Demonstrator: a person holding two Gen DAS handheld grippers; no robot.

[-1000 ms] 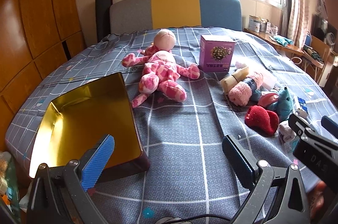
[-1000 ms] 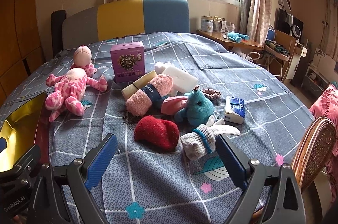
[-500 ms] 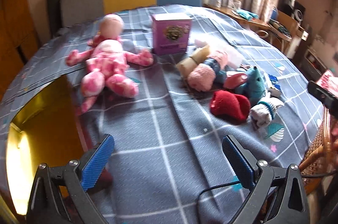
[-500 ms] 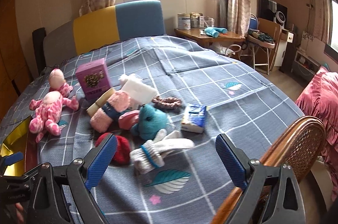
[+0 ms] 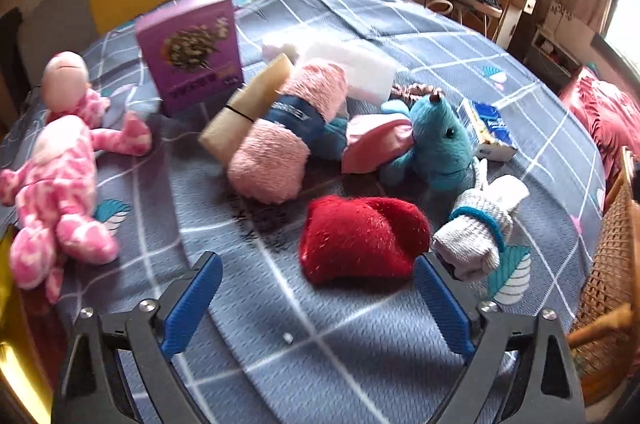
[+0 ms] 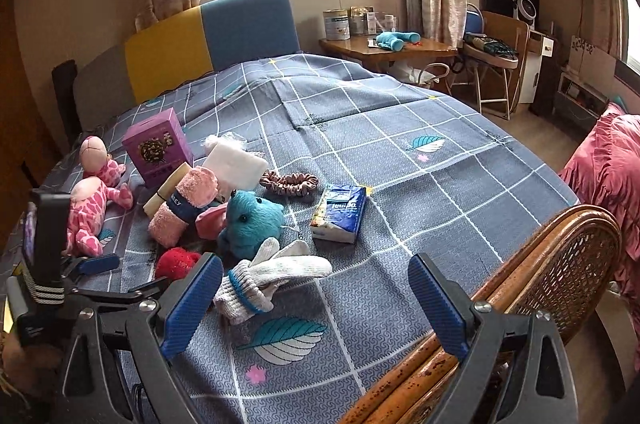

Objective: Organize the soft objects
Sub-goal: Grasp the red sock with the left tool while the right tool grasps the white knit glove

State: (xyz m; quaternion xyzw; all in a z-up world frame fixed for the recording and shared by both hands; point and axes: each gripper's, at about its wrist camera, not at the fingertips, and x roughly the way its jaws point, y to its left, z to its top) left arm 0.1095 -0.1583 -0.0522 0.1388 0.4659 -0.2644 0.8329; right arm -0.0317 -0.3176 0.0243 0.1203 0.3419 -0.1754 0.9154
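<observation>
Soft things lie in a heap on the blue checked table cloth (image 5: 320,344). A red fuzzy sock (image 5: 360,238) lies nearest, just ahead of my open, empty left gripper (image 5: 318,298). Beside it are a grey-white glove (image 5: 476,224), a teal plush toy (image 5: 436,144), a rolled pink towel (image 5: 288,140) and a pink doll (image 5: 56,168) at the left. My right gripper (image 6: 314,300) is open and empty, off to the right over the table edge, with the glove (image 6: 272,276) near its left finger. The left gripper also shows in the right wrist view (image 6: 104,276).
A purple box (image 5: 192,52), a white sponge block (image 5: 352,68), a tissue pack (image 6: 340,210) and a hair scrunchie (image 6: 290,182) lie among the toys. A gold tin's edge (image 5: 8,344) is at the far left. A wicker chair (image 6: 560,272) stands at the right.
My left gripper has swung right, away from the gold tin and toward the red sock, which is now close in front. My right gripper has turned right toward the wicker chair.
</observation>
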